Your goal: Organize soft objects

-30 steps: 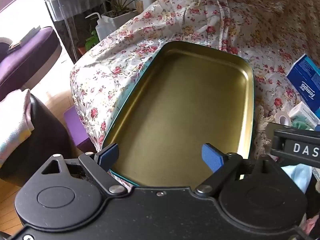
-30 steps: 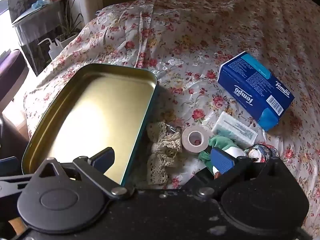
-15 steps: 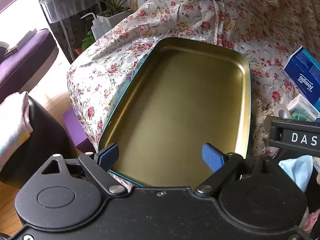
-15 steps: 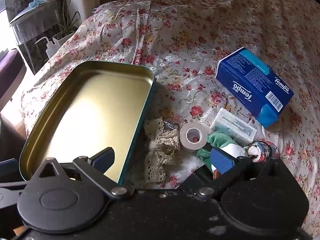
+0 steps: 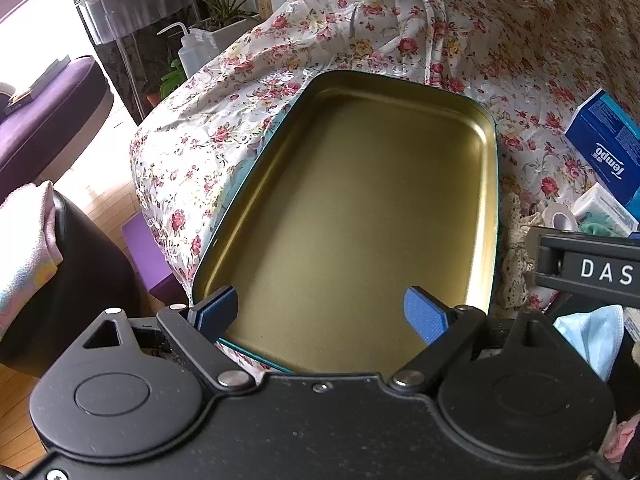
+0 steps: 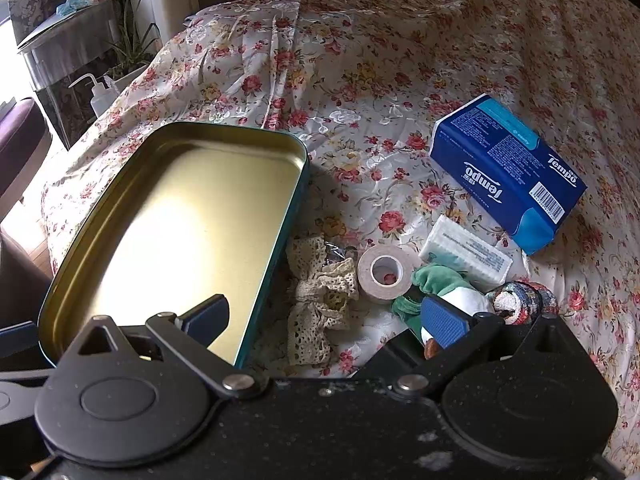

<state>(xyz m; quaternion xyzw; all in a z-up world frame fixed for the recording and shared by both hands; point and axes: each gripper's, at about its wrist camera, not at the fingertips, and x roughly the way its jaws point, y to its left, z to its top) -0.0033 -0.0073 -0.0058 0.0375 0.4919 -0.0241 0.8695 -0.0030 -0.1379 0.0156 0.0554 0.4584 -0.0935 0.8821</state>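
An empty gold tin tray [image 5: 490, 208] [image 6: 298, 196] with a teal rim lies on the floral bedcover. My left gripper [image 5: 320, 312] hovers open over its near end, holding nothing. My right gripper [image 6: 326, 316] is open above the tray's right rim and a cream lace piece [image 6: 320, 300]. Right of the lace lie a tape roll [image 6: 386, 272], a green and white plush toy [image 6: 440, 280], a white tissue pack [image 6: 466, 248], a patterned fabric roll [image 6: 524, 300] and a blue Tempo tissue box [image 6: 508, 168] [image 5: 608, 148]. A light blue face mask [image 5: 592, 332] lies near the right gripper's body.
The bed edge drops off left of the tray toward a wooden floor [image 5: 108, 208] with a purple block [image 5: 148, 252]. A squeeze bottle [image 5: 192, 52], a plant and a side table stand beyond. A purple seat [image 5: 44, 108] is at far left.
Both grippers have drawn back and up a little, so the tray and the objects look slightly farther away. Nothing was grasped or moved.
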